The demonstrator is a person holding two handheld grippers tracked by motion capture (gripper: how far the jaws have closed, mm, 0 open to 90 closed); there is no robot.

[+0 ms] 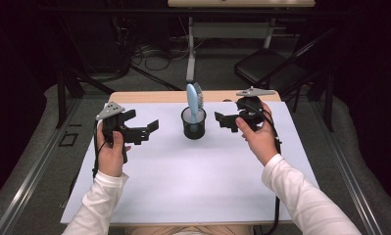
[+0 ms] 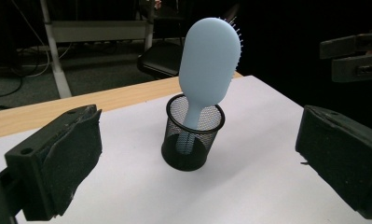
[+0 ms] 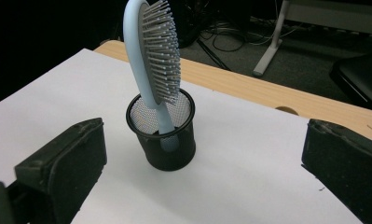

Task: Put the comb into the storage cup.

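Both pairs of tongs are standing released with nothing between their jaws: the right tongs (image 1: 221, 119) are hanging just off the right side of the black wire-mesh cup (image 1: 193, 124), jaws spread wide and pointing across the worktop toward it, while the left tongs (image 1: 151, 128) are waiting farther out on the other side, aimed the same way from the left. Of the two, the right ones are looking nearer. Standing in that cup, near the far middle of the white-covered worktop (image 1: 183, 181), is the pale blue plastic hairbrush (image 1: 194, 100), handle down inside the mesh and head sticking well up above the rim. Its long axis is running close to upright, leaning a little against the cup's edge. From the right gripper view the grey bristles are facing those tongs; from the left gripper view the smooth back is showing. Any grasp, I would judge, is having to come in level at the head above the rim.
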